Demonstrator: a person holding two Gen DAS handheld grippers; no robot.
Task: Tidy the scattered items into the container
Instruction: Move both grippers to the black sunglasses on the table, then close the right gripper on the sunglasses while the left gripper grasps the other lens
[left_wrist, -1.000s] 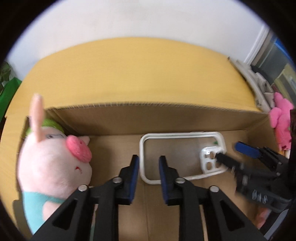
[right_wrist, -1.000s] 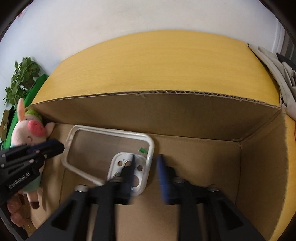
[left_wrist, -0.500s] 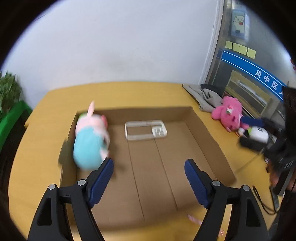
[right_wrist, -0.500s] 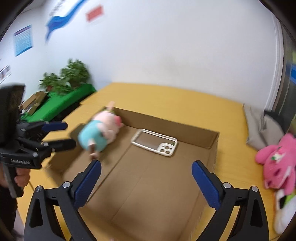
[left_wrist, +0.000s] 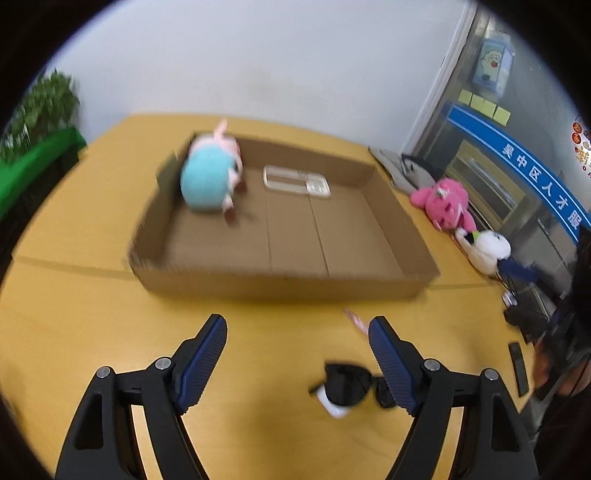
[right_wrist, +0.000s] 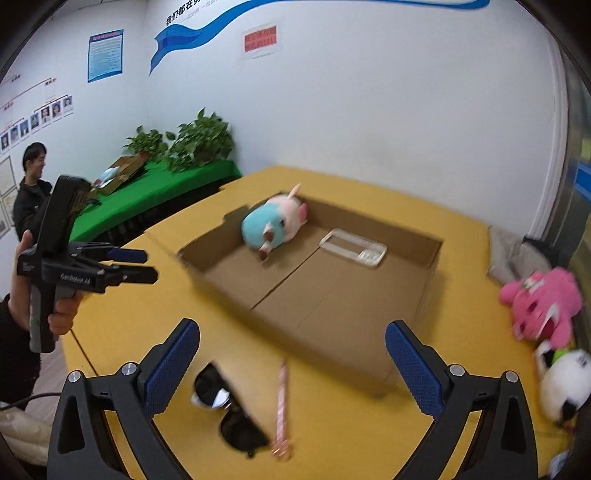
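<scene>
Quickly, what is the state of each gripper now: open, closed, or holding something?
Left gripper: open, holding nothing.
Right gripper: open, holding nothing.

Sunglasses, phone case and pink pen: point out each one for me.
sunglasses (right_wrist: 236, 424), right wrist view, on the nearer dark lens.
phone case (right_wrist: 352, 246), right wrist view, on its clear back panel.
pink pen (right_wrist: 282, 402), right wrist view, midway along its barrel.

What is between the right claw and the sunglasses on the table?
Nothing visible. The right claw is open above the table, and the sunglasses lie bare just below its left finger, beside the pink pen.
</scene>
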